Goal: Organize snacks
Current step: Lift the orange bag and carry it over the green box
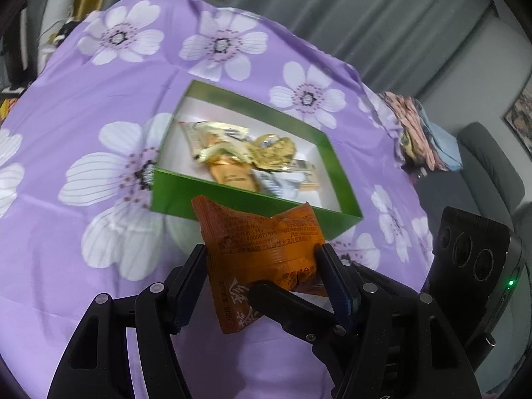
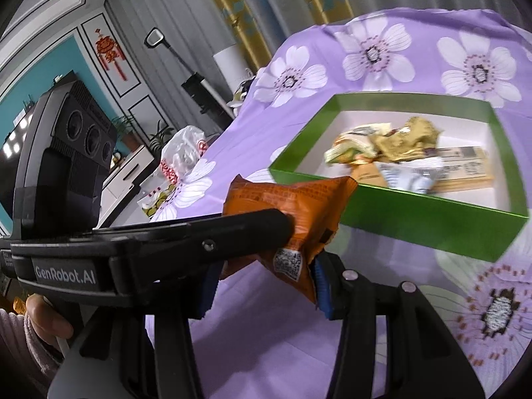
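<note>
An orange snack packet (image 1: pixel 262 232) hangs over the purple flowered cloth (image 1: pixel 99 99), just in front of the near wall of a green box (image 1: pixel 173 196). My left gripper (image 1: pixel 261 256) is shut on the packet's sides. My right gripper (image 2: pixel 264 282) is shut on the lower end of the same orange packet (image 2: pixel 289 206), and one of its fingers (image 1: pixel 286 302) crosses under the packet in the left wrist view. The left gripper's finger (image 2: pixel 199 236) lies across the right wrist view. The green box (image 2: pixel 399 209) holds several wrapped snacks (image 2: pixel 409 139), gold and pale.
The cloth covers a table whose edges drop away at the back and sides. A heap of folded fabric (image 1: pixel 422 136) lies at its right edge. A white plastic bag (image 2: pixel 183 153) sits near its left edge. A person's hand (image 2: pixel 46 319) grips the left handle.
</note>
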A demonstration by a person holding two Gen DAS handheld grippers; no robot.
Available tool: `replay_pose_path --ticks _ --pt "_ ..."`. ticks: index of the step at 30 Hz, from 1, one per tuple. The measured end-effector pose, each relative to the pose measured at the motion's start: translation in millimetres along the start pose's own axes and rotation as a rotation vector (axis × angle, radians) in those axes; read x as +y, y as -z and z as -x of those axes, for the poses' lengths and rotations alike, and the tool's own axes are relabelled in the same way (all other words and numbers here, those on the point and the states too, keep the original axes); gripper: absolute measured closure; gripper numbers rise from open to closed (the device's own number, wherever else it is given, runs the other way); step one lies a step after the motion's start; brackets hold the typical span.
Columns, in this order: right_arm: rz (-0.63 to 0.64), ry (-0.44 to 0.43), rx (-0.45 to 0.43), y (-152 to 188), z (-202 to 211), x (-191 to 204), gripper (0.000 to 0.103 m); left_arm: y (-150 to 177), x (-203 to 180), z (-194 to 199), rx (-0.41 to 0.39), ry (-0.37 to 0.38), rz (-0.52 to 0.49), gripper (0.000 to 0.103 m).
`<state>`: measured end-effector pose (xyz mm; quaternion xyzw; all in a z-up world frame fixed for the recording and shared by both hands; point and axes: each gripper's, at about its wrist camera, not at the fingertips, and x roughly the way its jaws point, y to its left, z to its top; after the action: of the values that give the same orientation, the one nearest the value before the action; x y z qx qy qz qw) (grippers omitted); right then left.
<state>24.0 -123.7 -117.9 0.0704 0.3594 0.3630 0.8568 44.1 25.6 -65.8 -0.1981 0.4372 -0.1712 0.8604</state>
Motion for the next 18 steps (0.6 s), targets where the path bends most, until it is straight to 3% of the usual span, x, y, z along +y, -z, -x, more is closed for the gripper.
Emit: replay_pose_path --ticks 18 --pt "-0.034 0.029 -0.09 -9 31 -39 0.054 -21 -54 -30 0.014 -0.003 -0.132 0.036"
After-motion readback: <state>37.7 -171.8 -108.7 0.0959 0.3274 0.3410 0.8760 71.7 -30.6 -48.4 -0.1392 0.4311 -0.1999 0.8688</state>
